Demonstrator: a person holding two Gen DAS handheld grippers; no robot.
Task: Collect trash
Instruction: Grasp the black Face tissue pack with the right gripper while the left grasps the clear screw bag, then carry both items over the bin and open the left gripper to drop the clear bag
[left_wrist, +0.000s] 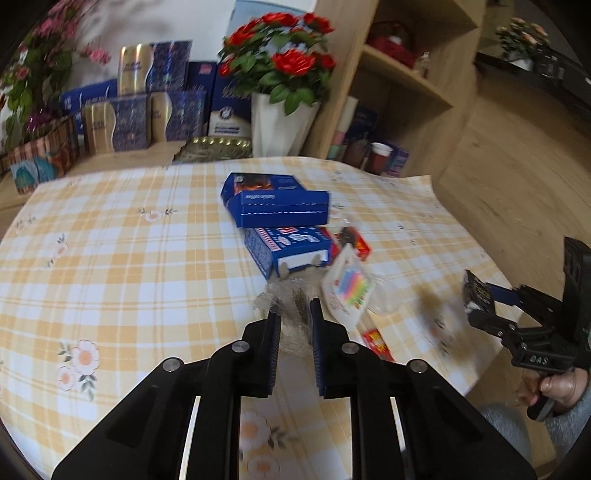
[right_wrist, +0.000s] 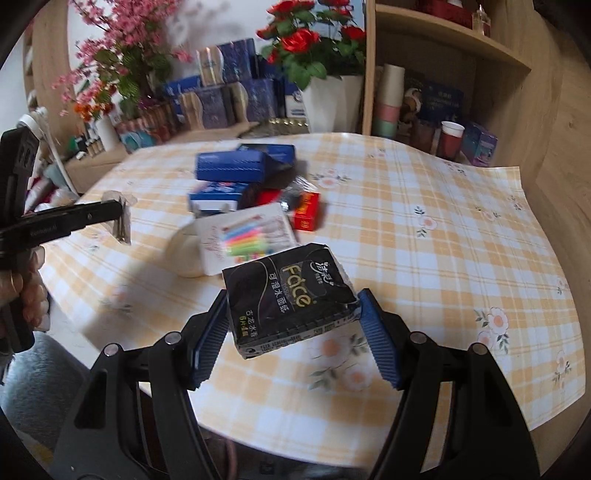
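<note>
My left gripper (left_wrist: 295, 317) is shut on a crumpled clear plastic wrapper (left_wrist: 291, 321) and holds it above the table; the wrapper also shows in the right wrist view (right_wrist: 123, 218). My right gripper (right_wrist: 291, 325) is shut on a black tissue pack (right_wrist: 291, 295), lifted over the table's near edge; the pack also shows in the left wrist view (left_wrist: 476, 295). On the checked tablecloth (left_wrist: 129, 251) lies a heap of trash: two blue boxes (left_wrist: 275, 203), a red box (right_wrist: 306, 210) and a white candle pack (right_wrist: 247, 236).
Red roses in a white pot (left_wrist: 284, 122), blue gift boxes (left_wrist: 147, 122) and a basket (left_wrist: 40, 155) stand at the table's back. A wooden shelf (right_wrist: 443, 85) with cups stands at the right. The tablecloth corner (right_wrist: 517, 173) hangs free.
</note>
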